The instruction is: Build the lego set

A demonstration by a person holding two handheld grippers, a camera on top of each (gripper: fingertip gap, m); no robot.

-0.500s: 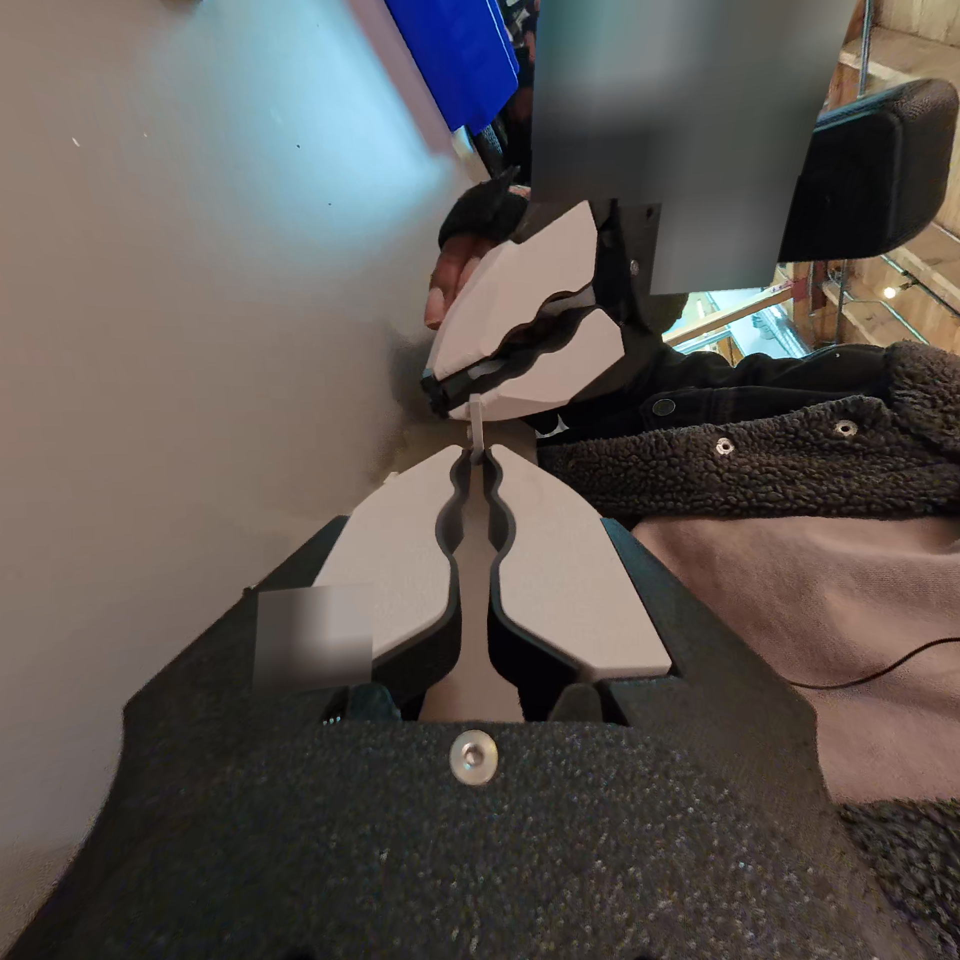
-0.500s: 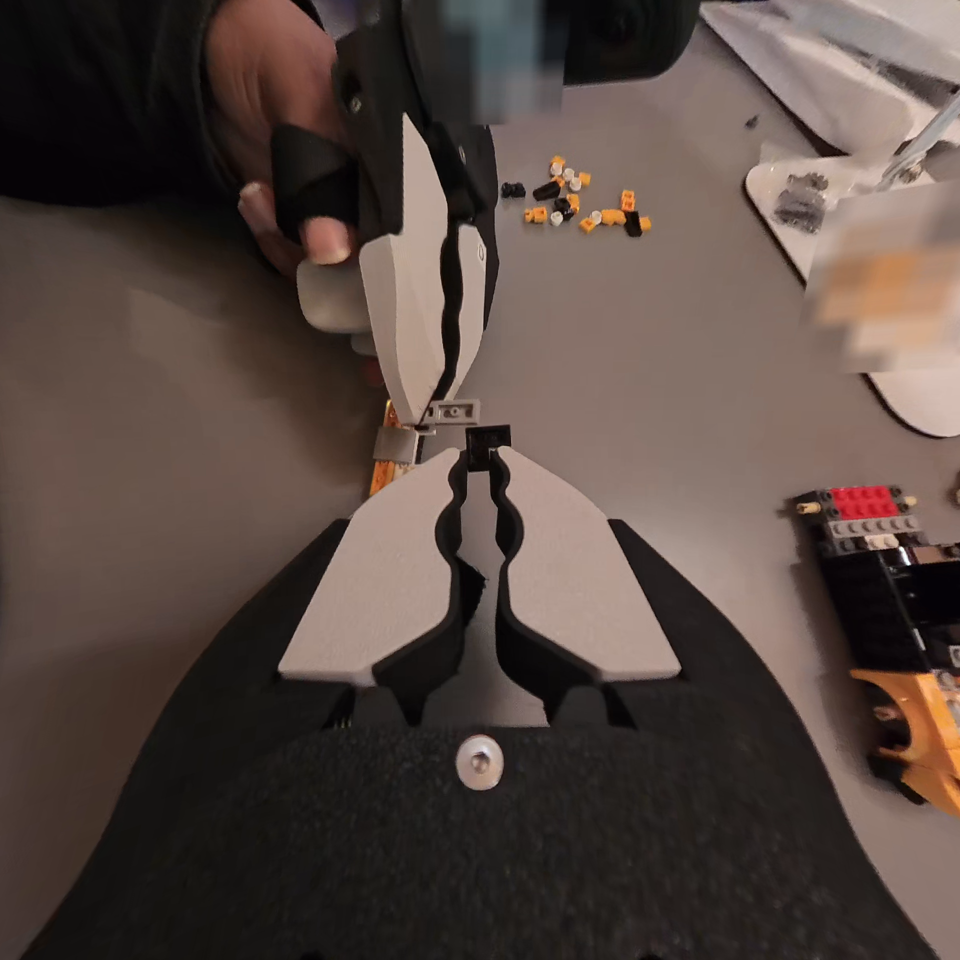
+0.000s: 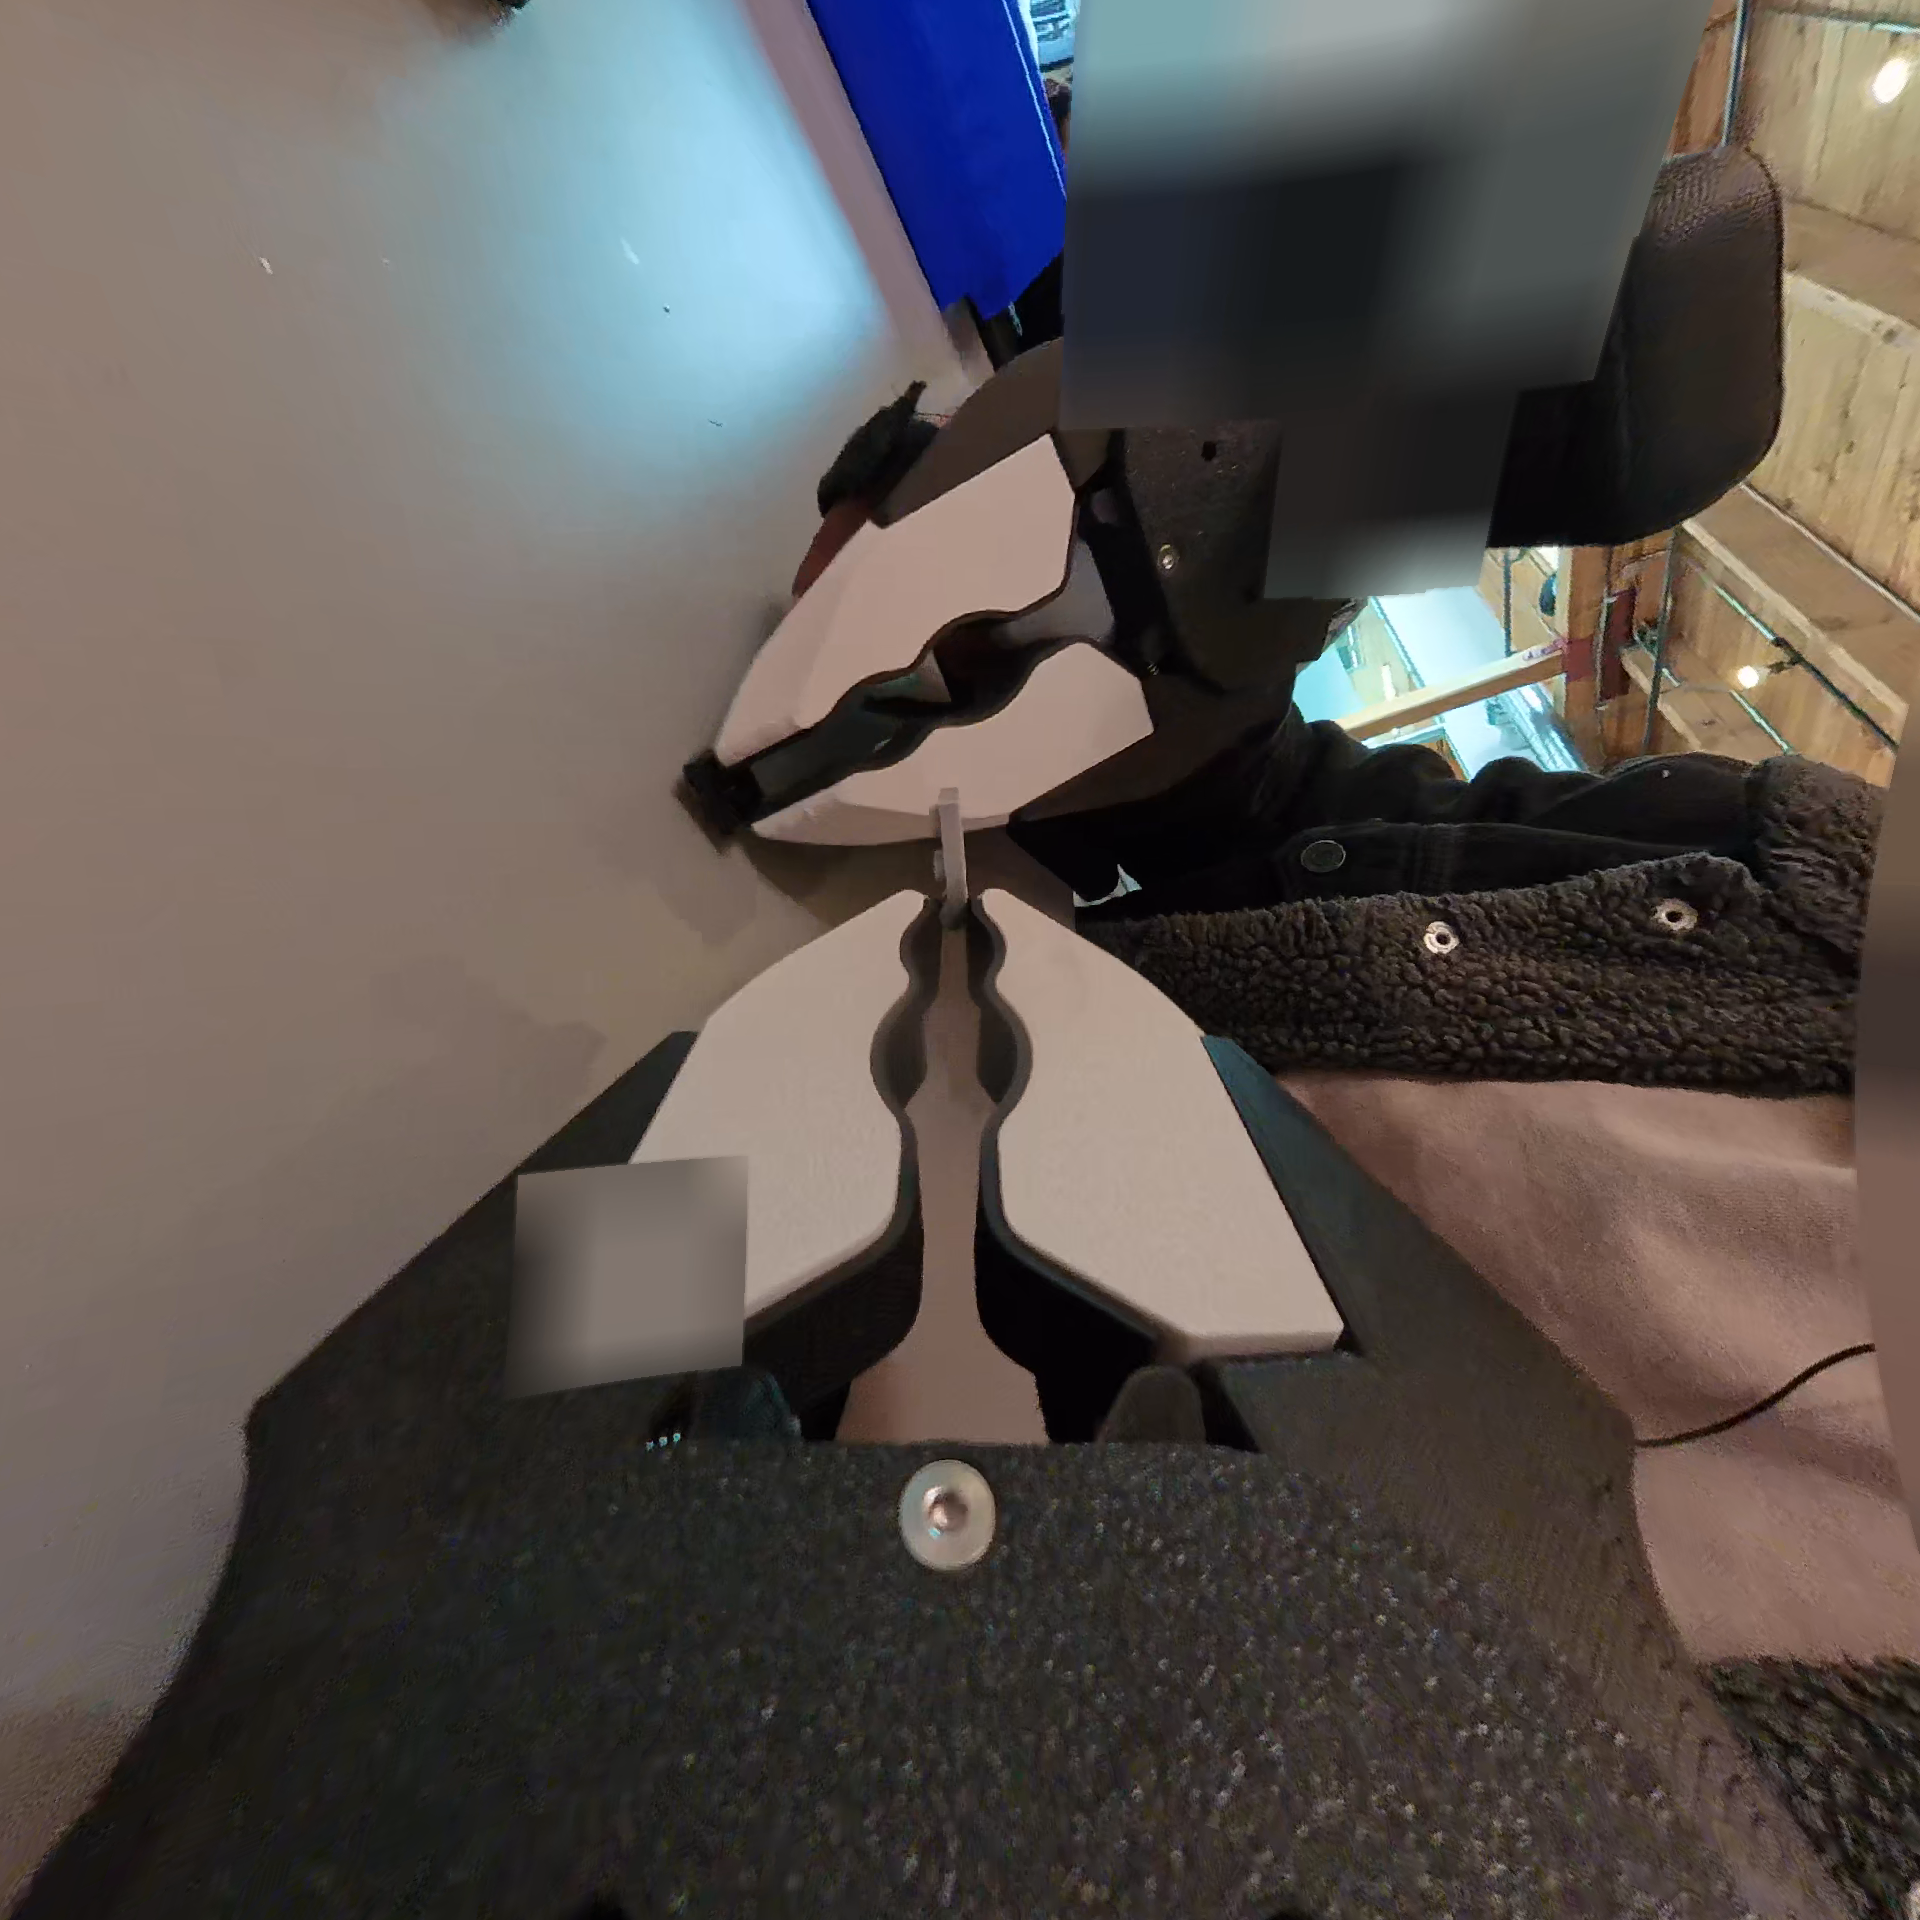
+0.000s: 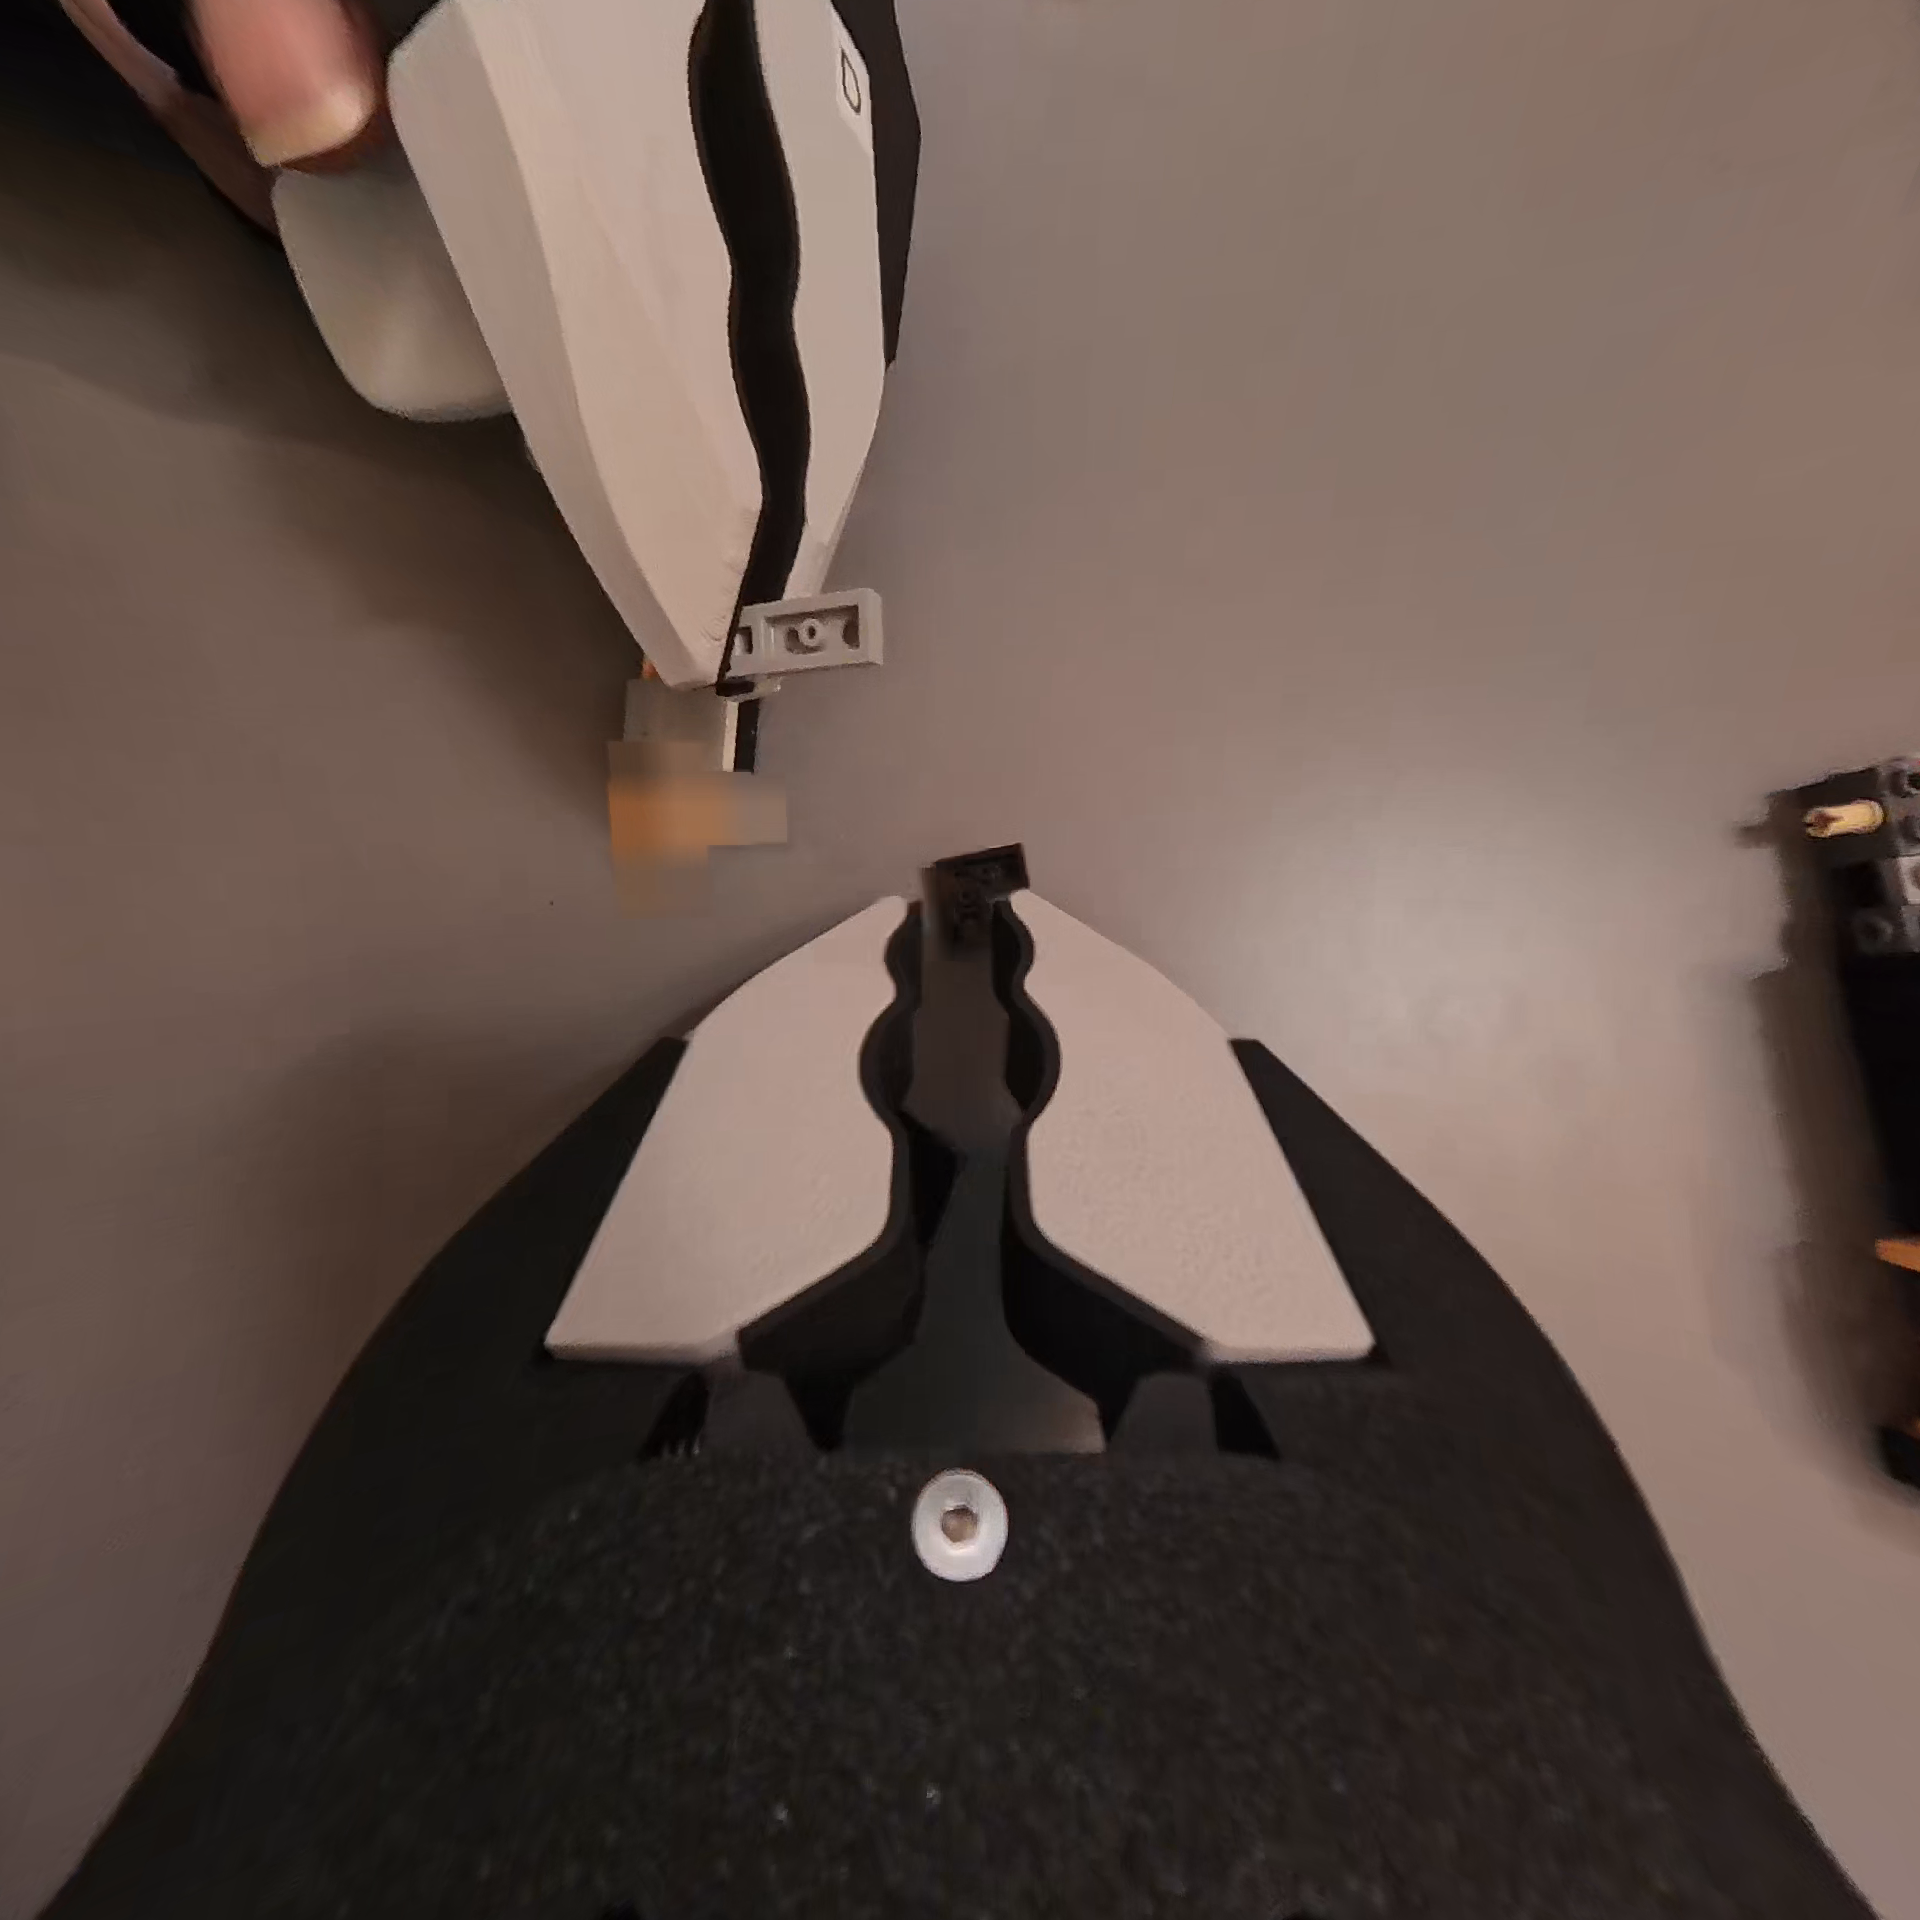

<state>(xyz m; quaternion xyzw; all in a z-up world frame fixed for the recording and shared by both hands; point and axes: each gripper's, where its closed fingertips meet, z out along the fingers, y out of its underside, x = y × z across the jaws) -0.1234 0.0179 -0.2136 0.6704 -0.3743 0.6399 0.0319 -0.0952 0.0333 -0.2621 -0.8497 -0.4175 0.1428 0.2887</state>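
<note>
A partly built model (image 4: 1860, 966) in black, grey and orange sits at the right edge of the grey worktop (image 4: 1351, 520), well apart from both tools. Just below the left tool's tip lies a small grey and orange assembly (image 4: 665, 727), partly hidden by a mosaic patch. In the left wrist view a person's dark fleece jacket (image 3: 1507, 966) and a black chair back (image 3: 1662, 364) fill the right side, with a blue panel (image 3: 935, 135) beyond the worktop's edge. Nothing lies between the two tool tips.

The left tool (image 3: 951, 914) is pressed together on a thin grey plate (image 3: 951, 852), pinching one end. In its own view the plate stands edge-on, its long axis pointing straight ahead along the fingers toward the right tool. In the right wrist view the same plate (image 4: 821, 634) sticks out sideways to the right of the left tool (image 4: 743, 649), its underside facing the camera.

The right tool (image 4: 971, 920) is pressed together on a small black piece (image 4: 977, 883), which juts forward past the fingertips and sits slightly tilted. In the left wrist view this piece (image 3: 712, 790) rests at or very near the worktop surface.

Compared with half a second ago, the right tool has dropped lower and pulled back from the left tool, so the black piece and grey plate, then nearly touching, are now clearly apart. The loose scatter of small parts and the white sheets have left the right wrist view.
</note>
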